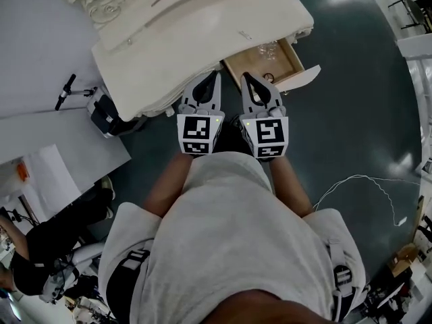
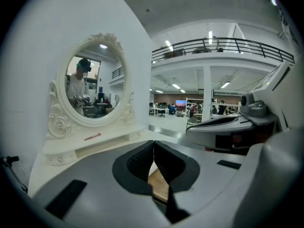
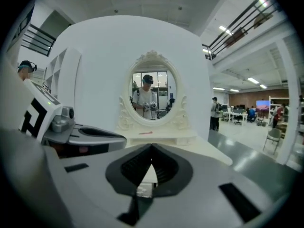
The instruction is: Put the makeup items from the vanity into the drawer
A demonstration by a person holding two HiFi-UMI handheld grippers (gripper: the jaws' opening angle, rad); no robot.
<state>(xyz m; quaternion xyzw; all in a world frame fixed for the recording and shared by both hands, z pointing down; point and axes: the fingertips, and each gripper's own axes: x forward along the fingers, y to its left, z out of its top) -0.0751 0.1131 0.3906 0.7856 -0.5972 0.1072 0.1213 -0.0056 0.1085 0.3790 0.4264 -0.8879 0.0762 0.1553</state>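
As viewed steeply from above, shows a white vanity filling the upper middle, on a dark green floor. Carries an oval mirror in a carved white frame at its back, with a low raised shelf beneath. Has a wooden drawer pulled open at its right end, holding a few small, clear glassy pieces too small to identify.

Finds both tools side by side just in front of the vanity edge, pointing toward it: left gripper with pads pressed together on nothing, right gripper likewise closed and empty.

Leaves one makeup item in sight: a slim pink-red stick, perhaps a lip pencil, lying flat on the shelf under the mirror, well apart from both grippers. Looks light, stiff and thin, likely to roll or skid on the smooth white surface. Probably best pinched across its middle, crosswise to its length, with gentle pressure.

Reveals no readable brand or label anywhere; only black-and-white square markers on the gripper cubes.
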